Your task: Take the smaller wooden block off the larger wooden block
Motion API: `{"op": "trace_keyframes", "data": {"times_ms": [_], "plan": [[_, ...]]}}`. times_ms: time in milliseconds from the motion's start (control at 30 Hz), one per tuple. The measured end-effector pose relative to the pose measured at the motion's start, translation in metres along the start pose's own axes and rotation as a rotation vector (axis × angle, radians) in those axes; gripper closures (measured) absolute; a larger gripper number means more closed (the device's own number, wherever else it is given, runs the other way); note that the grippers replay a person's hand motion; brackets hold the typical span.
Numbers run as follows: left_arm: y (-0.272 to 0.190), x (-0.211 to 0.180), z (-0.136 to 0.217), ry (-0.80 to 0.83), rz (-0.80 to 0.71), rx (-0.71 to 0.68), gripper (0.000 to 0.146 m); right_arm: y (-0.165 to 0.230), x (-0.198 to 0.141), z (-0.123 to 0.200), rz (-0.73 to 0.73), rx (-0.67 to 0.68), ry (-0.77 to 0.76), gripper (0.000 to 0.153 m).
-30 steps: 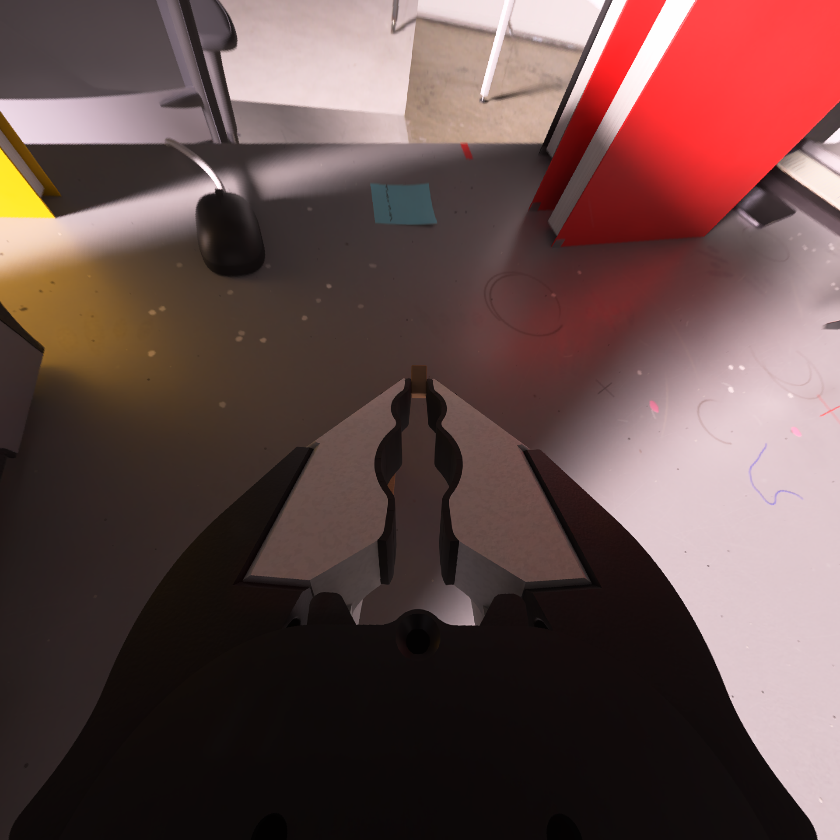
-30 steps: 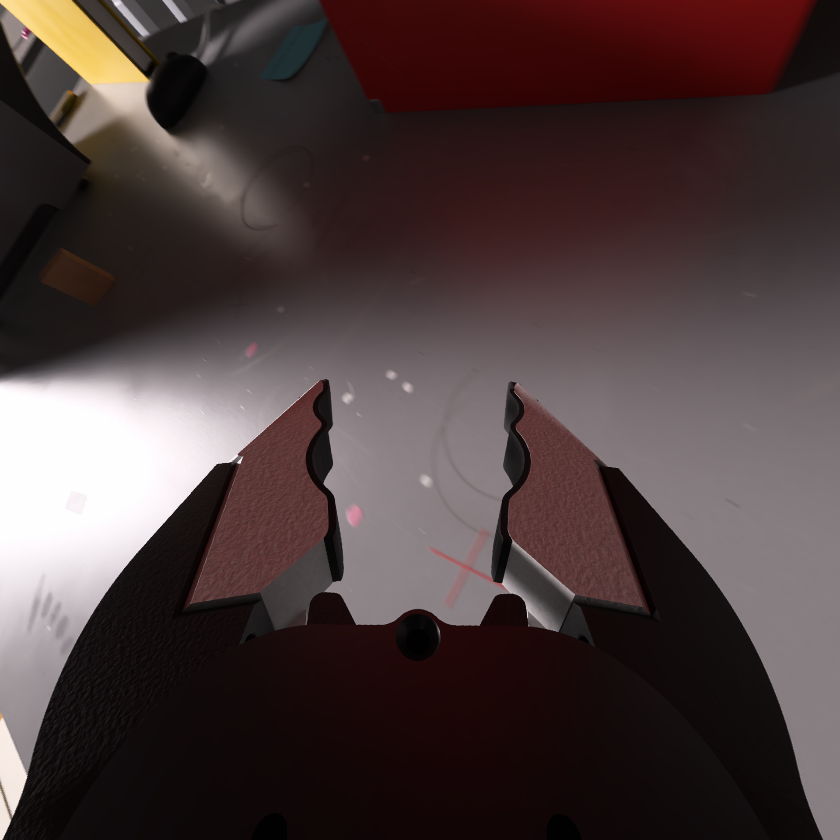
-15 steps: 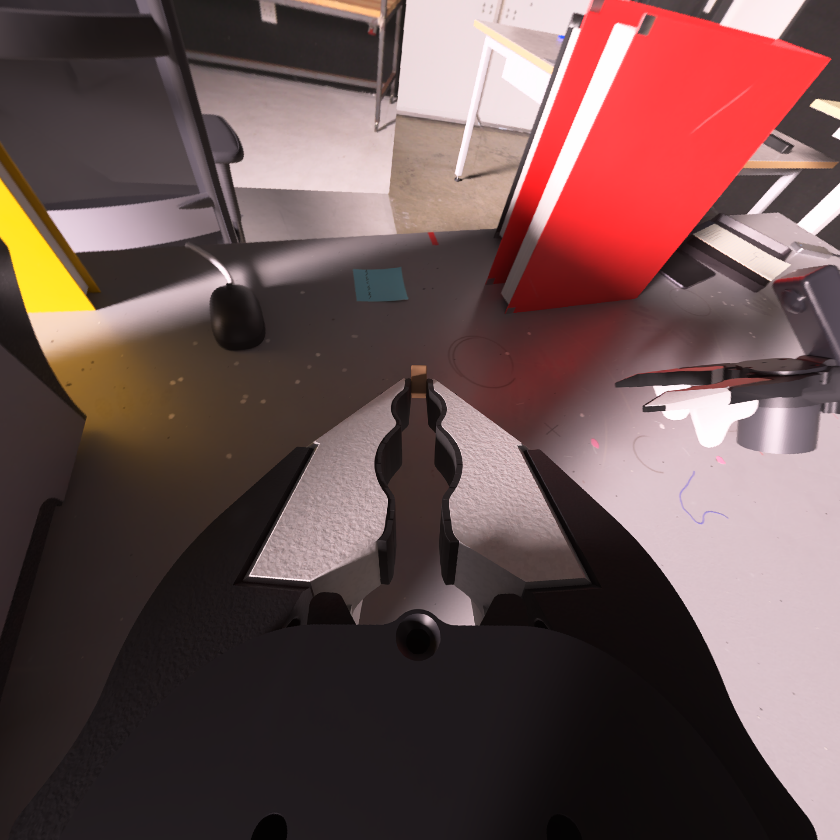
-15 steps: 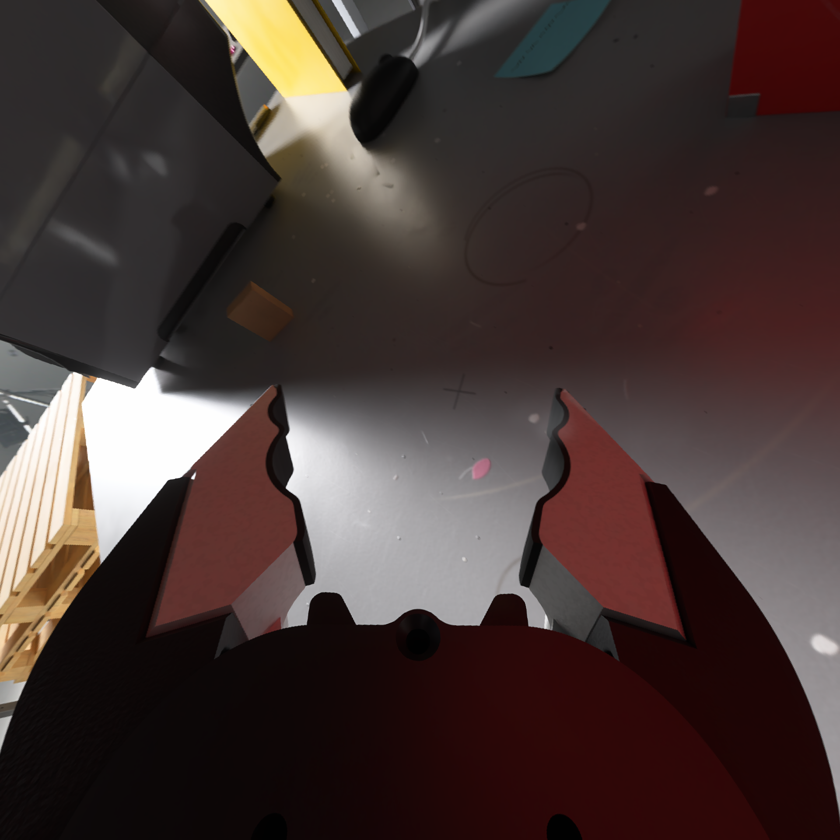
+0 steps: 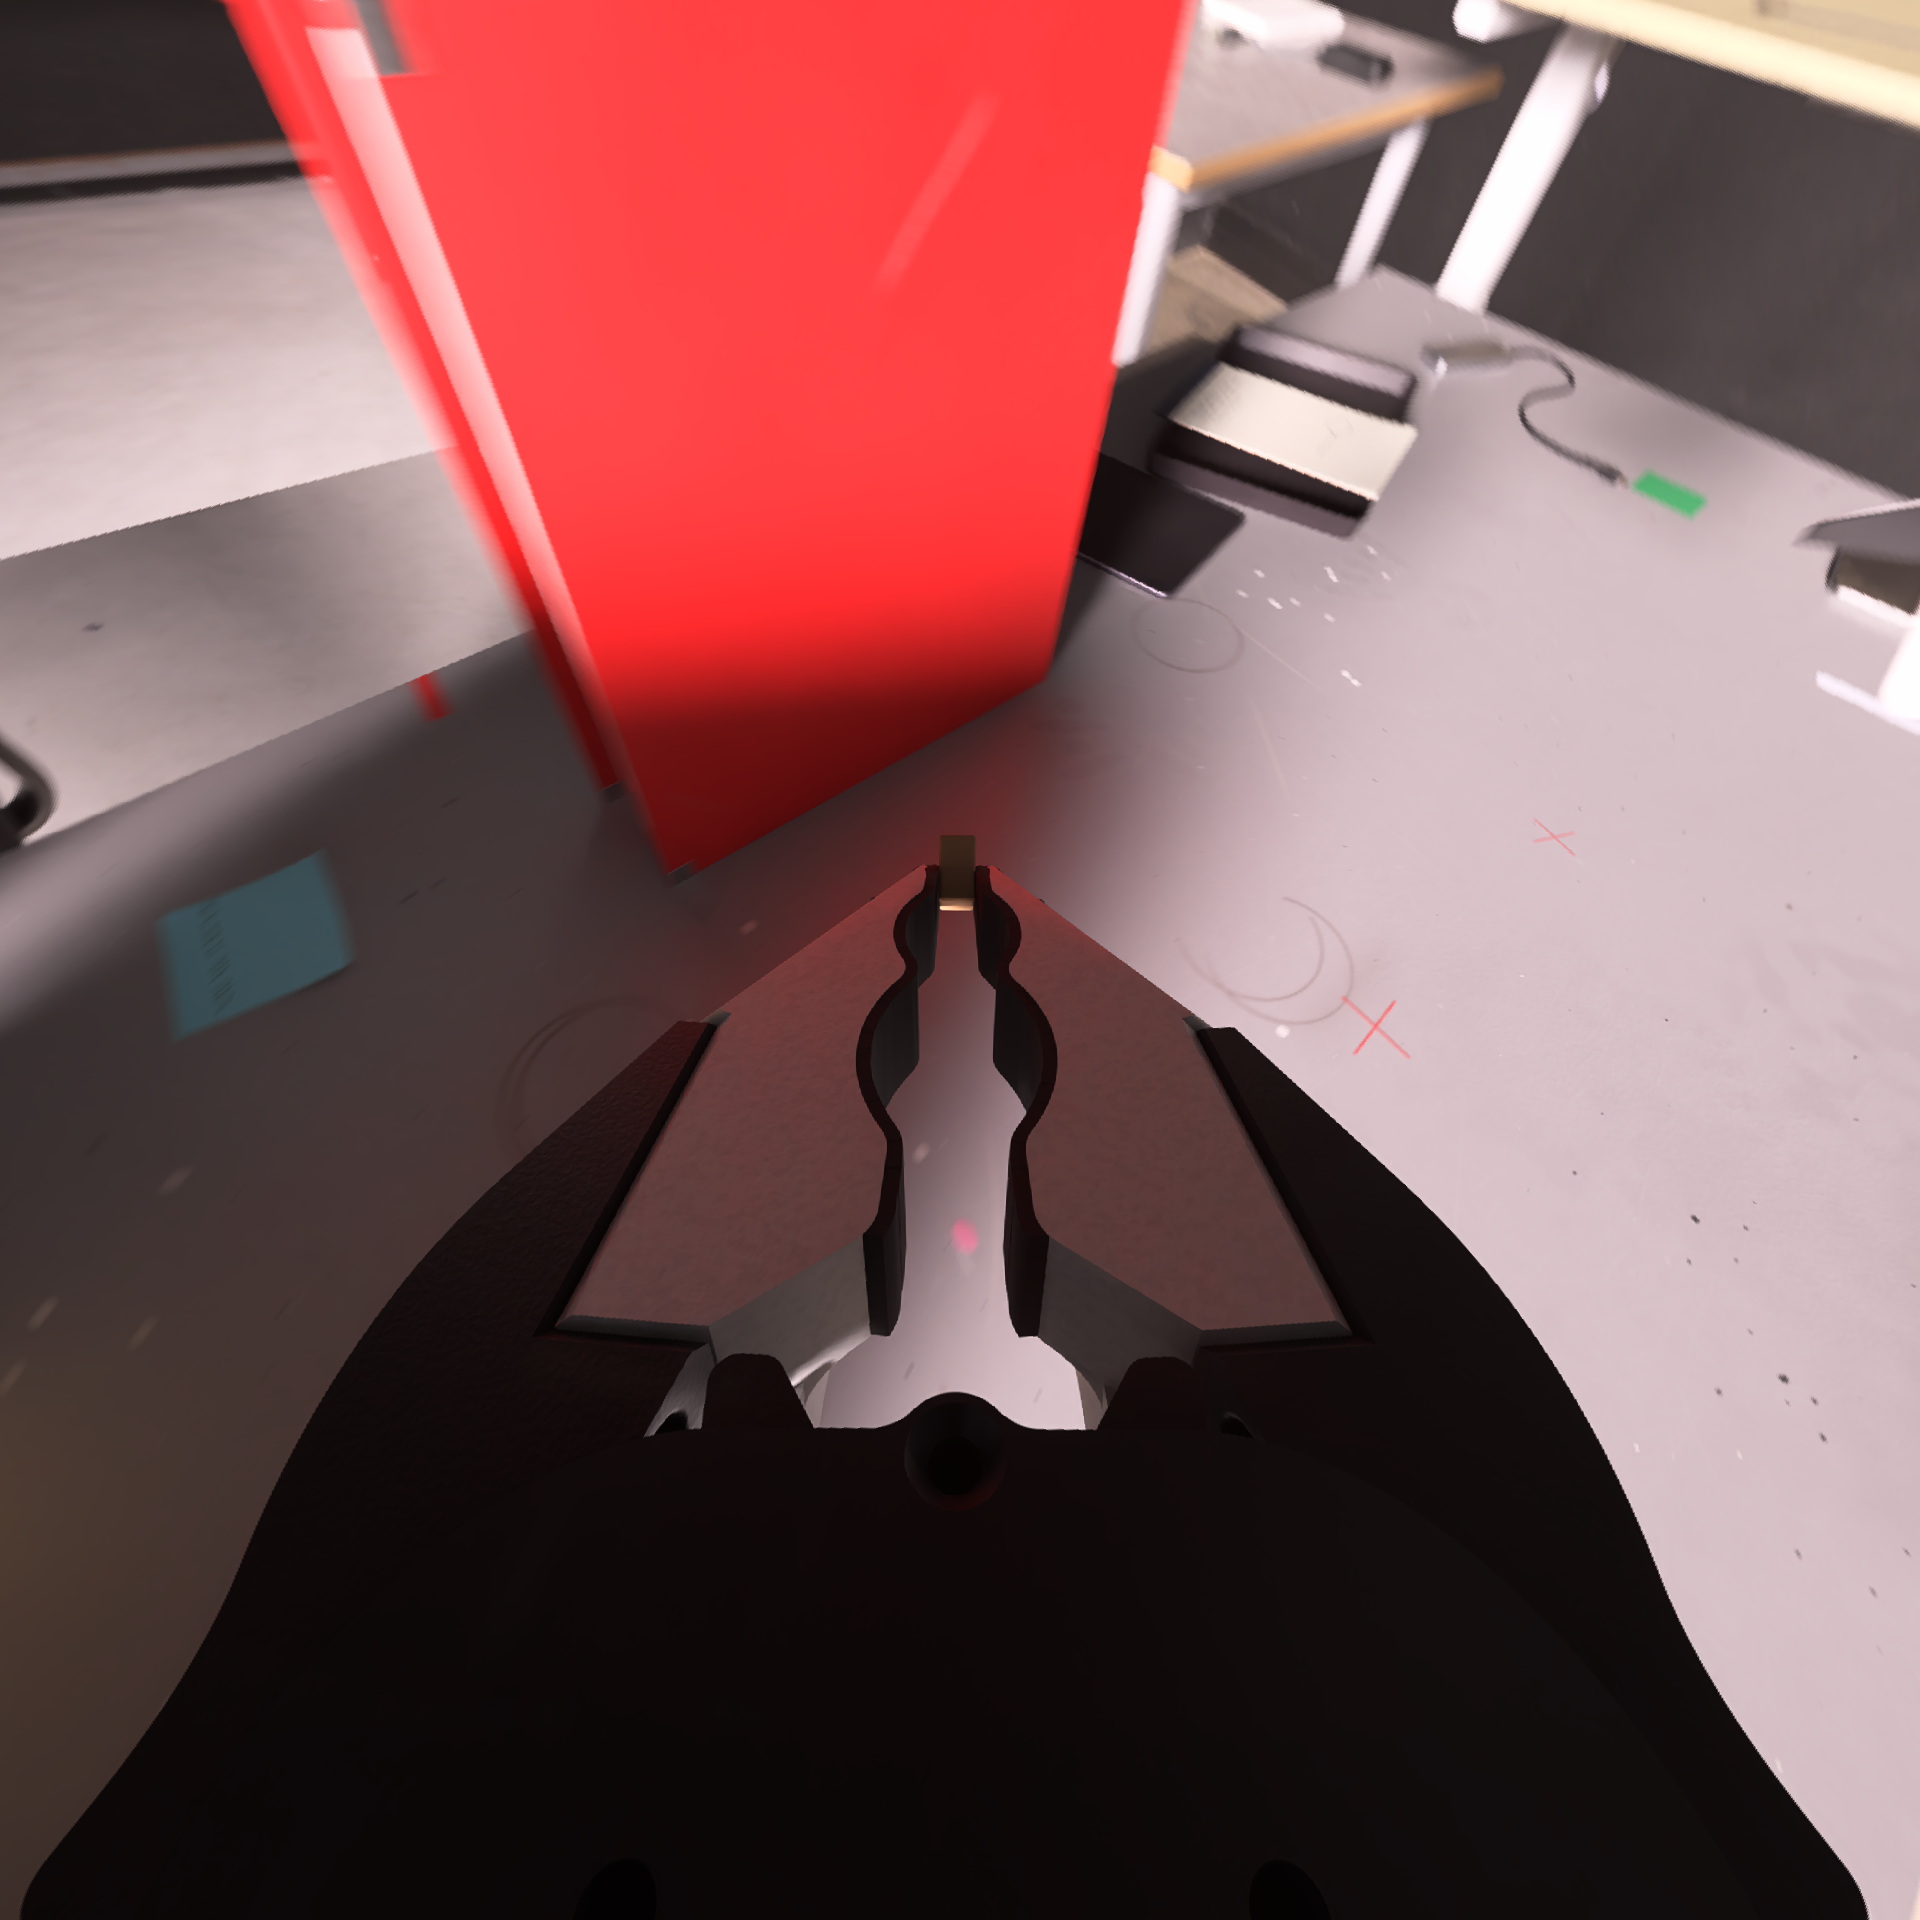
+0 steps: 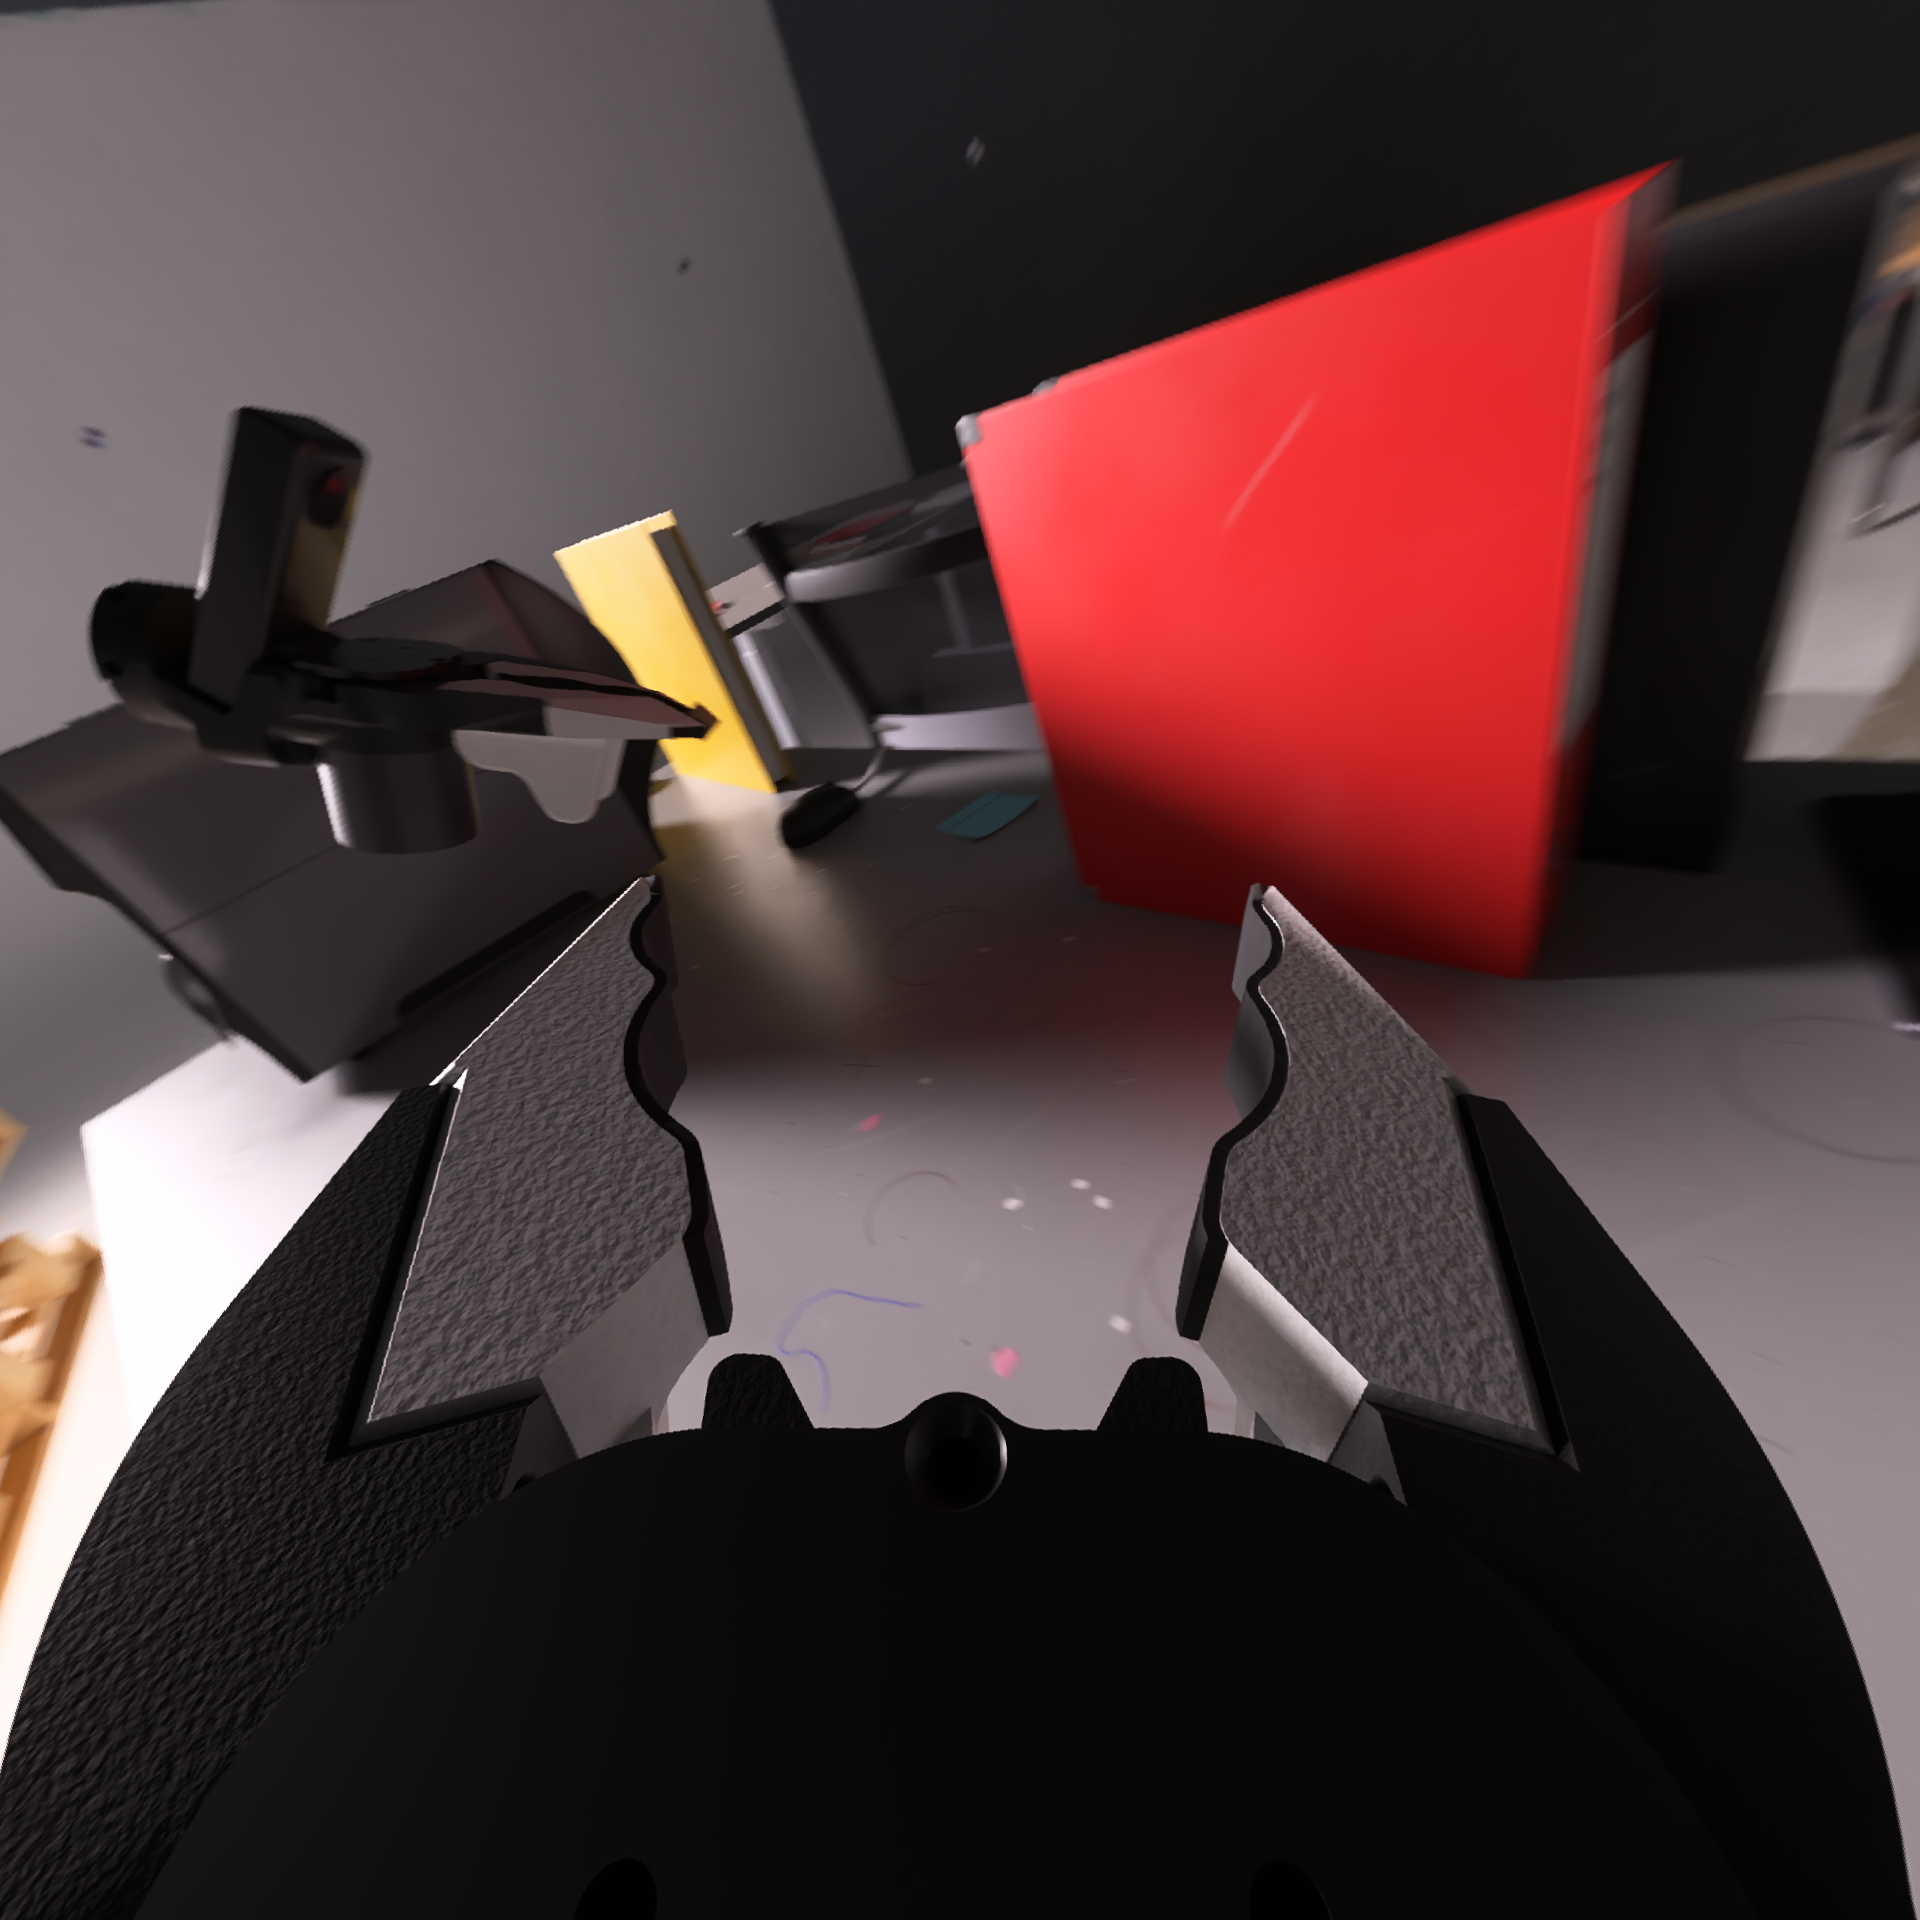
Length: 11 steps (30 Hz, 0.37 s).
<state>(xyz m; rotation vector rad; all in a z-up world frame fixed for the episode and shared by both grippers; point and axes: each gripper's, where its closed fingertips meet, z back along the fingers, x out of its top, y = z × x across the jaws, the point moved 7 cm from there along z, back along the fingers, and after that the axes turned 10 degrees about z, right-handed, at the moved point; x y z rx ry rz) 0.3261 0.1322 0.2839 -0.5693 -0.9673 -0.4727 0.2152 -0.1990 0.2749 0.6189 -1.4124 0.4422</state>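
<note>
Left hand-held gripper (image 5: pixel 956 883): jaws nearly together, clamped at the very tips on the small block (image 5: pixel 957 871). Only a sliver of tan wood showed above the tips, so the hold was shallow. The block hung clear of the counter (image 5: pixel 1558 1091), with the red box (image 5: pixel 779 416) close ahead and a blue note (image 5: pixel 255 940) off to the left. The large block appeared in neither view, so I judged the small one already off it, and the step in hand to be carrying and setting it down.

Right hand-held gripper (image 6: pixel 956 894): jaws wide apart, nothing between them, hanging above bare counter. From that view the left hand-held gripper (image 6: pixel 701 717) hung well up over the counter, level, tips pointing toward a yellow panel (image 6: pixel 675 644); the block there was too small to make out.

To do it well, in my judgement:
- Hold the squeeze steady; with so little wood in the tips, any slackening or jolt could drop or twist the block.
- Steer away from the red box before descending.
- Lower over bare counter until the block is touching, then part the jaws.
- Leave the right gripper clear; 1 gripper suffices.
</note>
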Motion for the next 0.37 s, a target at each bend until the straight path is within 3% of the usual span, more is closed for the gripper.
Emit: {"op": "trace_keyframes", "data": {"times_ms": [67, 133, 267, 367], "plan": [[-0.037, 0.007, -0.049, 0.05, -0.062, -0.02, 0.14, -0.007, 0.005, 0.04, 0.052, -0.092, -0.005, 0.048], [-0.074, 0.007, -0.097, 0.108, -0.102, -0.045, 0.14, -0.017, -0.001, 0.067, 0.0, -0.132, 0.008, 0.046], [-0.143, -0.012, -0.173, 0.201, -0.161, -0.103, 0.14, -0.049, -0.039, 0.092, -0.132, -0.224, 0.137, 0.043], [-0.18, -0.036, -0.213, 0.254, -0.149, -0.139, 0.14, -0.073, -0.069, 0.1, -0.133, -0.333, 0.285, 0.044]]}}
